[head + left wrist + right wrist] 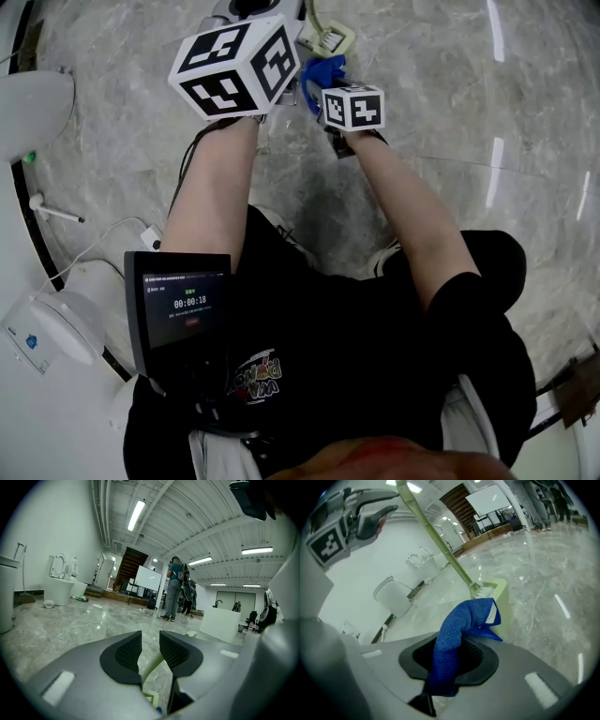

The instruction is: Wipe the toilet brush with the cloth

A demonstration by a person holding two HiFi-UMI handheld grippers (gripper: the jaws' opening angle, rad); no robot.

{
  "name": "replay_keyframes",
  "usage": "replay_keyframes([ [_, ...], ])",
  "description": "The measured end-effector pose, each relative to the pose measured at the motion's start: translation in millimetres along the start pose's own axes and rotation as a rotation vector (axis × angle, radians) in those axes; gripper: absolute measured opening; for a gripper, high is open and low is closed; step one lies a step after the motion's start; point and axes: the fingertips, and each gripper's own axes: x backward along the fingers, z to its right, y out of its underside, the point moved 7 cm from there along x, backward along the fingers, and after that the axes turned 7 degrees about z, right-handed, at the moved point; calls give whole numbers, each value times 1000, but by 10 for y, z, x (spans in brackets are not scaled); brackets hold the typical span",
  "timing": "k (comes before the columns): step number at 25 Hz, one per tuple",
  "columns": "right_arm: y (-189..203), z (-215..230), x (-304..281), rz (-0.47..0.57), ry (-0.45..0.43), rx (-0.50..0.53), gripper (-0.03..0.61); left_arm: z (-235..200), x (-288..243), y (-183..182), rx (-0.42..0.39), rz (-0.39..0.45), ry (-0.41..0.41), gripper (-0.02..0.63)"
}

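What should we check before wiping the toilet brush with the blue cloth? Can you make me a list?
1. Cloth held by the right gripper: ok, the jaws are shut on it.
2. Brush held by the left gripper: ok, its handle sits clamped between the jaws.
3. Cloth close to the bristles: ok, its tip shows just below them.
4. Cloth touching the bristles: cannot tell.
5. Person out of the way: ok, standing far off.
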Motion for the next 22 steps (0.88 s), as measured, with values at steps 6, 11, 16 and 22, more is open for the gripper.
replay_keyframes([
  [6, -375, -162, 44, 161, -92, -105, 97, -26, 20, -58, 14, 25, -9, 120],
  [11, -481, -333, 94, 150, -371, -107, 97, -28, 15, -63, 22, 27, -10, 120],
  [16, -371, -92, 364, -111, -777, -265, 95, 2, 1, -84, 30, 35, -4, 120],
  [22, -964, 897, 865, 184, -635, -339, 95, 3, 15, -101, 27, 46, -6, 120],
])
